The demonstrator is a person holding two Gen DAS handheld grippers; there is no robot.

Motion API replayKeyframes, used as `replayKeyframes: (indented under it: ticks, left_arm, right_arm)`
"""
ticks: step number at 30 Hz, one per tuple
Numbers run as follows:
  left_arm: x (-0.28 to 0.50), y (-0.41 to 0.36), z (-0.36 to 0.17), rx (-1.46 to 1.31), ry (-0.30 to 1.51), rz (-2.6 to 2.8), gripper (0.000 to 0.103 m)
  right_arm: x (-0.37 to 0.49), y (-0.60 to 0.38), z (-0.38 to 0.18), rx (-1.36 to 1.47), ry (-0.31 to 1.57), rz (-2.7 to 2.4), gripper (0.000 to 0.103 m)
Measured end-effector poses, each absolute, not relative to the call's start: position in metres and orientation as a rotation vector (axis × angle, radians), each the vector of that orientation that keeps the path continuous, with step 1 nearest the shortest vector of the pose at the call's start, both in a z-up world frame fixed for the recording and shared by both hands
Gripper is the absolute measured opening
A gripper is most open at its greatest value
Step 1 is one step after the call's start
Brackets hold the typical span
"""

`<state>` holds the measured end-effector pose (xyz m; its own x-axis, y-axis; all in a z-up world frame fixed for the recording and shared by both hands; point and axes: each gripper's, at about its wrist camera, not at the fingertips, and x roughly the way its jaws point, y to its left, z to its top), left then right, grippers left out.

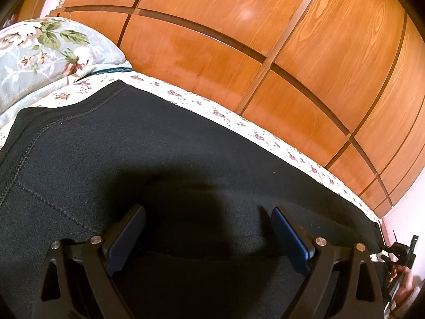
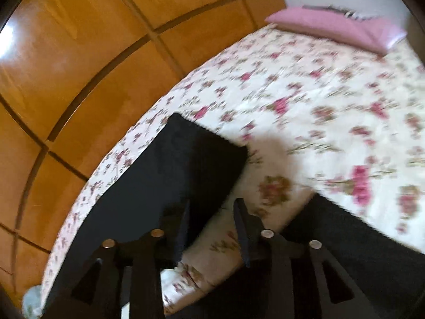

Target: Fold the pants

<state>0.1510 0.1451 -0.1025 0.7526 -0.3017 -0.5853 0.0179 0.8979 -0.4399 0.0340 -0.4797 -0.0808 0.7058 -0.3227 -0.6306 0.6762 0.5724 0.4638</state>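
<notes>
We are working over black pants (image 1: pixel 159 159) spread on a bed (image 2: pixel 318 111) covered in a cream sheet printed with pink flowers. Our left gripper (image 1: pixel 208 228) is hovering just above the wide upper part of the pants, jaws standing far apart with nothing between them; dark knit fabric is filling the space ahead of and beneath both blue pads, and a stitched seam (image 1: pixel 34 138) is curving away to the gripper's left.

Our right gripper (image 2: pixel 212 228) is pointing down toward the leg end of the pants (image 2: pixel 186 164), its jaws partly apart and gripping nothing. 1 black leg is stretching forward and slightly left of this gripper, its long axis running away from us to a squared hem (image 2: pixel 209 133). The leg's near edge is lying just beside the gripper's left finger, while bare flowered sheet is showing between the jaws. A 2nd dark band of fabric (image 2: pixel 358 234) is lying to the gripper's right.

We judge the right gripper nearer the hem, so the fold likely depends on it reaching forward along that leg.

The cloth is looking soft, matte and limp, lying flat. Beyond the bed's far edge, glossy orange wooden panels (image 1: pixel 239 53) are rising; a pink pillow (image 2: pixel 340 26) is lying well ahead to the right.
</notes>
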Motion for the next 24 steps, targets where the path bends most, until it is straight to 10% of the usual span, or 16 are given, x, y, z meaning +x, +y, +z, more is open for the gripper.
replayKeyframes:
  ticks: [24]
  left_arm:
    - [0.166, 0.152, -0.085, -0.471, 0.79, -0.186, 0.094]
  right_arm:
    - [0.109, -0.327, -0.093, 0.228, 0.7, -0.37, 0.054]
